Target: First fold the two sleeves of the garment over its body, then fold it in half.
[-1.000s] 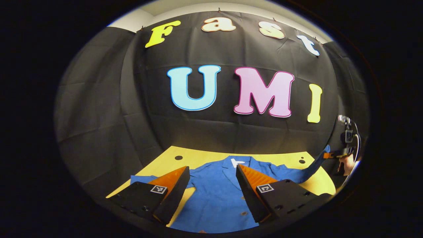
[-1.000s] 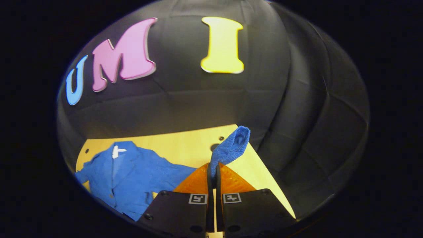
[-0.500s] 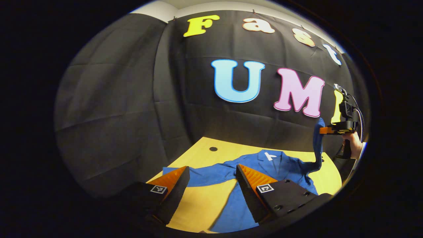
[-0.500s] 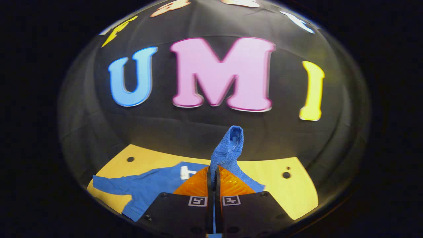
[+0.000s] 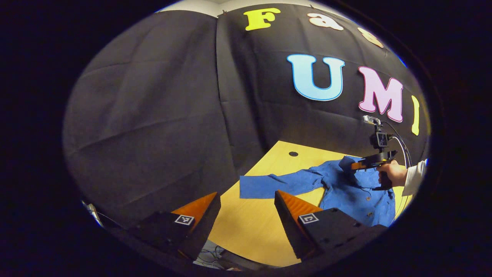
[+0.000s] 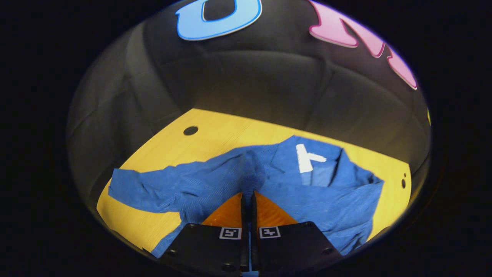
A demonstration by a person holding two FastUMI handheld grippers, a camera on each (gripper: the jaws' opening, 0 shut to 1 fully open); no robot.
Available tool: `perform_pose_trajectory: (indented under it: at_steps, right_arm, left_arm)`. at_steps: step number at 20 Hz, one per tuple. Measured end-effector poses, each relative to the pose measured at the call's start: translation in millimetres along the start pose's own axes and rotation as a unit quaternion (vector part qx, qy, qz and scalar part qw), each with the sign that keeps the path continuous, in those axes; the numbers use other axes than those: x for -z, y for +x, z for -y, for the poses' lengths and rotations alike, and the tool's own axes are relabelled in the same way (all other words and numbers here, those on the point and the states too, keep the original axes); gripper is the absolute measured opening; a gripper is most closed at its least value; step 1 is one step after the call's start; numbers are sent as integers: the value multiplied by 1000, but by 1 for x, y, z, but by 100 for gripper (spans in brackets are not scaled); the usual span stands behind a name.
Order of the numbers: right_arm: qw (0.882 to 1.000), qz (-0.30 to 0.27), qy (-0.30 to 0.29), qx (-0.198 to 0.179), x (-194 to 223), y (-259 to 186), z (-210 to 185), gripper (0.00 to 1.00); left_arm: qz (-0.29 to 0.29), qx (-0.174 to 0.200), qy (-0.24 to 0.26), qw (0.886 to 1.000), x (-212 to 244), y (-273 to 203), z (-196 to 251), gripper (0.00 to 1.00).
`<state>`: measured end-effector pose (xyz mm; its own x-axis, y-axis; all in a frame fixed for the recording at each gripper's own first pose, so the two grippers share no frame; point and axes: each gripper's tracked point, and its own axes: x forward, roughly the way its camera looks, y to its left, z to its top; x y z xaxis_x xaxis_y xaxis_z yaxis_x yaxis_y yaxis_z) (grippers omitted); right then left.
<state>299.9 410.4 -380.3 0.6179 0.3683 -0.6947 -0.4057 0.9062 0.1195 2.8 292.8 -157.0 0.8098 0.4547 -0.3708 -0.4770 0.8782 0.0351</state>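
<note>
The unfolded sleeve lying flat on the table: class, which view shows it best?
The right gripper view: the unfolded sleeve spreads large across the table. The left gripper view shows it smaller, farther off.

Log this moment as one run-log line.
right gripper: shut on sleeve, over shirt | left gripper: open, holding nothing | other sleeve: flat on table

The garment (image 6: 215, 181) was solid blue, with a white tag (image 6: 306, 158) at its collar. It lay on a yellow wood-grain table (image 5: 250, 231) before a black cloth wall (image 5: 153, 115).
</note>
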Motion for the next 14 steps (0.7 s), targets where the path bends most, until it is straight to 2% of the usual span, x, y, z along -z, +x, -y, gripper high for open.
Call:
perform_pose_trajectory:
  at_steps: [1, 2, 3, 4, 5, 7, 8, 9, 11, 13, 14]
  right_arm:
    - [1000, -3, 15, -19, 4, 4, -12, 0]
    - [999, -8, 29, -44, 4, 2, -25, 14]
    - [996, -13, 43, -80, 7, 3, -43, 12]
    - [991, -13, 56, -117, 5, -2, -61, 31]
    - [989, -9, 55, -134, 0, -8, -69, 51]
    - [991, 1, 47, -124, -5, -13, -57, 100]
    - [992, -4, 50, -119, -5, -23, -52, 88]
    - [992, -2, 44, -118, -8, -35, -45, 97]
    - [994, 46, 22, -94, -32, -59, -23, 99]
    - [992, 96, -1, -81, -62, -104, -5, 98]
    - [989, 123, -10, -81, -74, -130, -1, 91]
  left_arm:
    - [-3, -4, -3, 1000, 4, -1, -4, 81]
    - [-6, -6, -6, 1000, 5, 0, -6, 81]
    - [-8, -4, -11, 1000, 8, 2, -6, 81]
    - [-11, 1, -15, 1000, 9, 5, -3, 81]
    - [-12, 8, -21, 1000, 12, 9, 0, 81]
    - [-20, 14, -30, 999, 15, 23, 4, 81]
    - [-25, 15, -32, 999, 16, 30, 6, 81]
    - [-33, 17, -30, 999, 18, 38, 7, 82]
    - [-50, 22, -20, 998, 21, 56, 10, 82]
    - [-59, 28, -15, 998, 22, 82, 15, 83]
    - [-63, 34, -15, 997, 22, 97, 17, 83]
